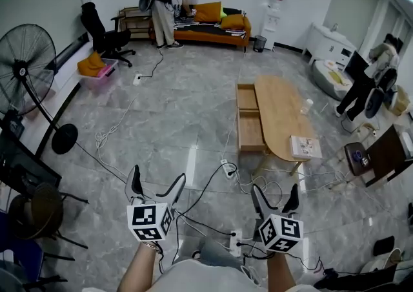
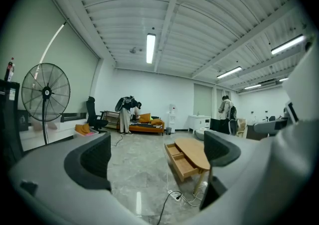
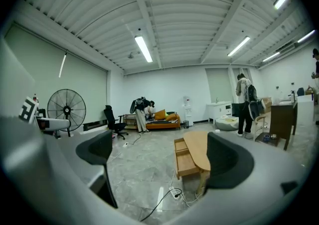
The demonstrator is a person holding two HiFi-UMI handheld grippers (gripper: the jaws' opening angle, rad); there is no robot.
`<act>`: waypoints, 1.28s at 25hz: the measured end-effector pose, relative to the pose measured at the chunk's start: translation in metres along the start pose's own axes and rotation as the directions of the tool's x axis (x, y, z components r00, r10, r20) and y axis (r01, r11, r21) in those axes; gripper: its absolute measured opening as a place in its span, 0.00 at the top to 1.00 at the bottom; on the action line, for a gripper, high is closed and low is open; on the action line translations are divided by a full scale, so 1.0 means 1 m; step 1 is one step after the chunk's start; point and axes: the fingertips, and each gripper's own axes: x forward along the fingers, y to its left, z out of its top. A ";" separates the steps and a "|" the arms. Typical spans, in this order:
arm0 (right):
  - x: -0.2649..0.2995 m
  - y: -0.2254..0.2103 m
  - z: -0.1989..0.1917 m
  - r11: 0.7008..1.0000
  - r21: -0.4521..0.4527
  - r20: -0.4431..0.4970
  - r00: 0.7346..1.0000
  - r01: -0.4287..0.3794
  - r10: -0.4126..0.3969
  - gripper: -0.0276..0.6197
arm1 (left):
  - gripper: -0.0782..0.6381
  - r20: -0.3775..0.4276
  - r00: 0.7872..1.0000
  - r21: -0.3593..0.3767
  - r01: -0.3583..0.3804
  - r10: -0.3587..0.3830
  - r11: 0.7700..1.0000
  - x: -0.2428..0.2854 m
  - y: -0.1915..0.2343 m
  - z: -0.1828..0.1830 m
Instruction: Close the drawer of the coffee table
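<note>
In the head view, we hold the left gripper [image 1: 157, 184] and the right gripper [image 1: 275, 196] low over the grey floor [image 1: 161, 123]. Both are well apart from the wooden coffee table [image 1: 281, 113], which stands ahead and to the right. Two drawers are pulled out from the table's left long edge, the near drawer [image 1: 251, 133] and the far drawer [image 1: 246, 97]. A cup [image 1: 308, 106] stands by the table's right edge and a flat box [image 1: 304, 146] lies at its near end. A power strip [image 1: 227, 169] with tangled cables lies on the floor just before the table. A standing fan [image 1: 22, 68] is at far left, and an orange sofa [image 1: 216, 26] is at the far wall.

In the left gripper view, we see its jaws spread wide with only open floor between them. The coffee table [image 2: 193, 150] and its open drawers show far off near the right jaw.

In the right gripper view, its jaws also stand wide apart and grip nothing. The coffee table [image 3: 200, 150], with its drawers out, sits distant beside the right jaw.
</note>
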 end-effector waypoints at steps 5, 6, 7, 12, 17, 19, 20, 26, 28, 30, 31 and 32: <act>0.015 -0.010 -0.013 1.000 -0.001 -0.042 0.999 0.029 -0.029 0.05 | 0.09 -0.012 1.000 -0.013 -0.018 0.018 1.000 0.017 0.008 -0.011; 0.021 -0.010 -0.013 1.000 -0.001 -0.043 0.999 0.031 -0.031 0.05 | 0.09 -0.017 1.000 -0.013 -0.017 0.016 1.000 0.023 0.009 -0.012; 0.028 -0.009 -0.013 0.999 -0.002 -0.044 0.999 0.032 -0.032 0.05 | 0.09 -0.020 1.000 -0.013 -0.015 0.015 1.000 0.030 0.011 -0.012; 0.076 -0.010 -0.010 0.999 0.001 -0.038 0.999 0.034 -0.033 0.05 | 0.09 -0.014 1.000 -0.011 -0.011 0.011 1.000 0.078 0.020 -0.007; 0.144 -0.021 -0.003 0.999 0.016 -0.042 0.998 0.049 -0.048 0.05 | 0.09 -0.024 1.000 0.014 -0.010 0.011 1.000 0.143 0.027 0.000; 0.177 -0.024 0.004 0.999 0.015 -0.042 0.998 0.043 -0.043 0.05 | 0.09 -0.028 0.999 0.010 -0.017 0.018 1.000 0.175 0.034 0.004; 0.194 -0.026 0.007 0.999 0.010 -0.044 0.998 0.039 -0.039 0.05 | 0.09 -0.028 0.999 0.007 -0.021 0.021 1.000 0.192 0.036 0.007; 0.292 -0.047 0.025 0.999 0.002 -0.055 0.998 0.041 -0.041 0.05 | 0.09 -0.043 0.999 -0.007 -0.024 0.023 1.000 0.287 0.044 0.015; 0.324 -0.053 0.031 0.999 -0.003 -0.052 0.998 0.042 -0.042 0.05 | 0.09 -0.043 0.999 -0.003 -0.020 0.020 1.000 0.320 0.044 0.018; 0.356 -0.058 0.035 0.999 -0.002 -0.057 0.998 0.038 -0.039 0.05 | 0.09 -0.042 0.999 -0.002 -0.017 0.017 1.000 0.351 0.046 0.023; 0.370 -0.060 0.037 0.999 0.000 -0.060 0.998 0.035 -0.035 0.05 | 0.09 -0.042 0.999 -0.001 -0.018 0.018 1.000 0.365 0.047 0.026; 0.382 -0.062 0.039 0.999 0.000 -0.062 0.998 0.033 -0.033 0.05 | 0.09 -0.043 0.999 0.001 -0.019 0.019 1.000 0.379 0.048 0.029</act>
